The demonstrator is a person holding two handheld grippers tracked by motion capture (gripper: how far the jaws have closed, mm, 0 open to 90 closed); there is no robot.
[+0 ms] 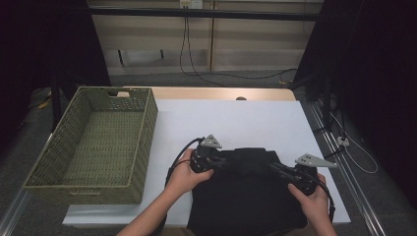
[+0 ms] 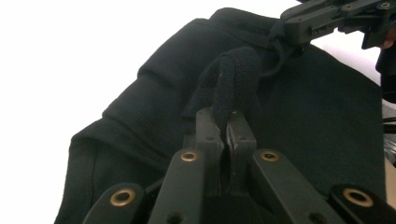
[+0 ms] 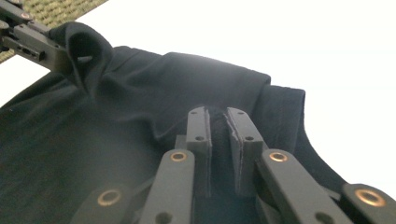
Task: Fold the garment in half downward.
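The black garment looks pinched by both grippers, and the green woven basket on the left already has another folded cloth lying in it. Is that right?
Not quite. The basket is empty: the high view shows only its bare woven floor. The rest holds: the left gripper and the right gripper each pinch a fold of the black garment.

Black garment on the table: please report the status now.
Left gripper shut on black garment. Right gripper shut on it too. Garment on white table, woven basket beside. Nothing in the way.
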